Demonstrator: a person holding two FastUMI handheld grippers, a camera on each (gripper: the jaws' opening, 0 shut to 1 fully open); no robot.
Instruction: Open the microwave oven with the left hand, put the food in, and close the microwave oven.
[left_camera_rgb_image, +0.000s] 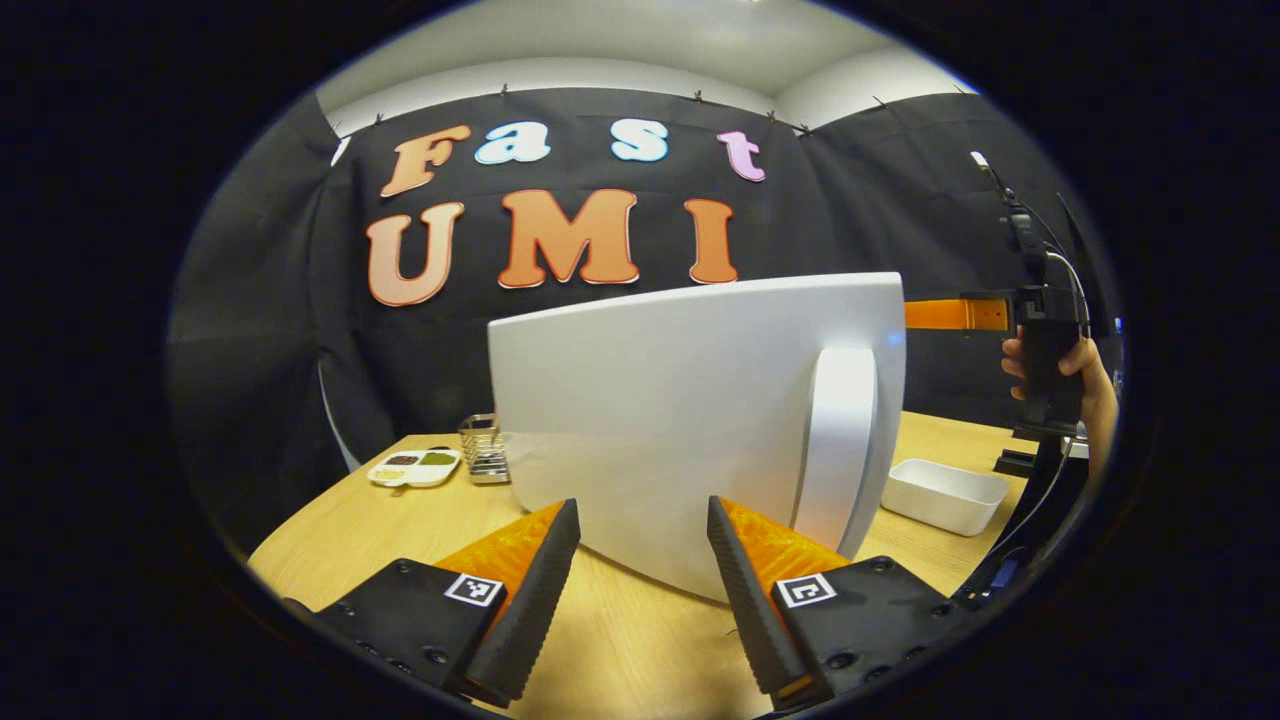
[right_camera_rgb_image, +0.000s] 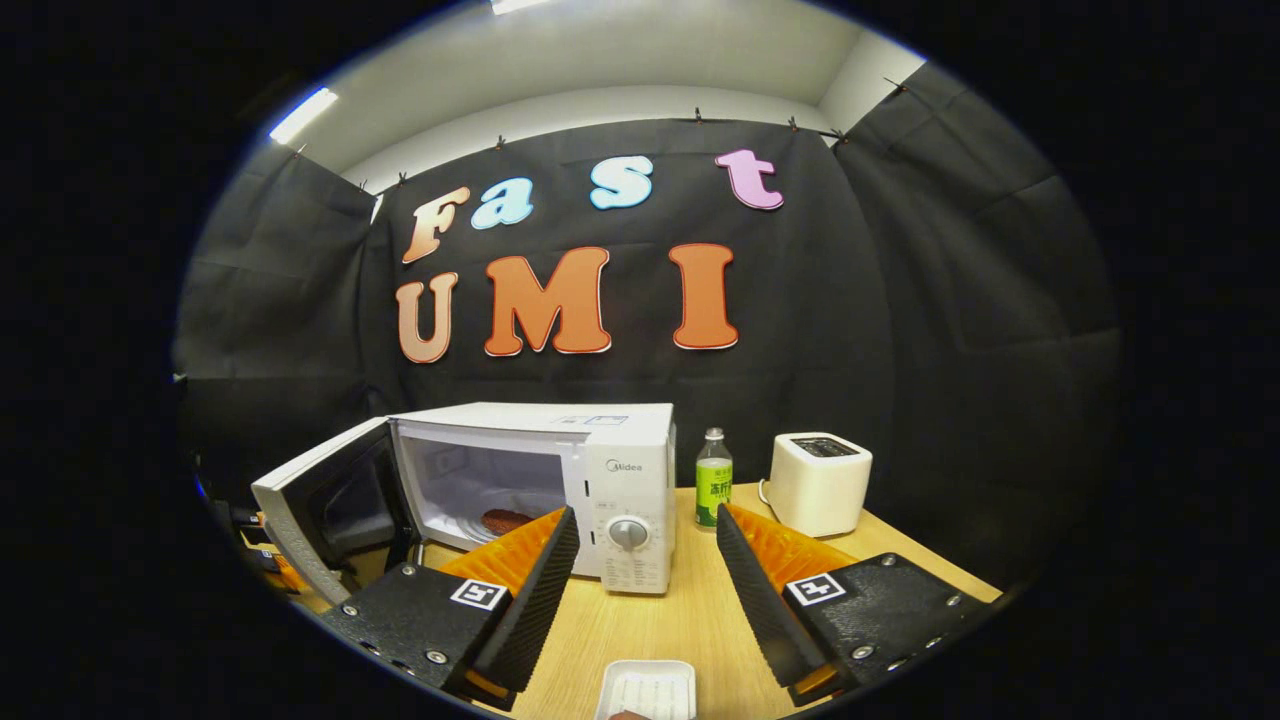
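Inside microwave (right_camera_rgb_image: 560, 480), food (right_camera_rgb_image: 506, 521) dim; door (left_camera_rgb_image: 690, 420) blocks interior.

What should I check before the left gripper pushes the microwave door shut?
1. Food inside: ok. A dark piece of food lies on the floor of the microwave.
2. Door state: ok for closing. The door stands wide open, its outer face just ahead of the left gripper.
3. Left gripper free: ok. Open, holding nothing, not touching the door.
4. Right gripper out of the door's path: ok. The right gripper is open, back from the microwave's opening.
5. Door's swing path: cannot tell. The table under the door is partly hidden.
6. White tray in front of the microwave: ok, well short of it.
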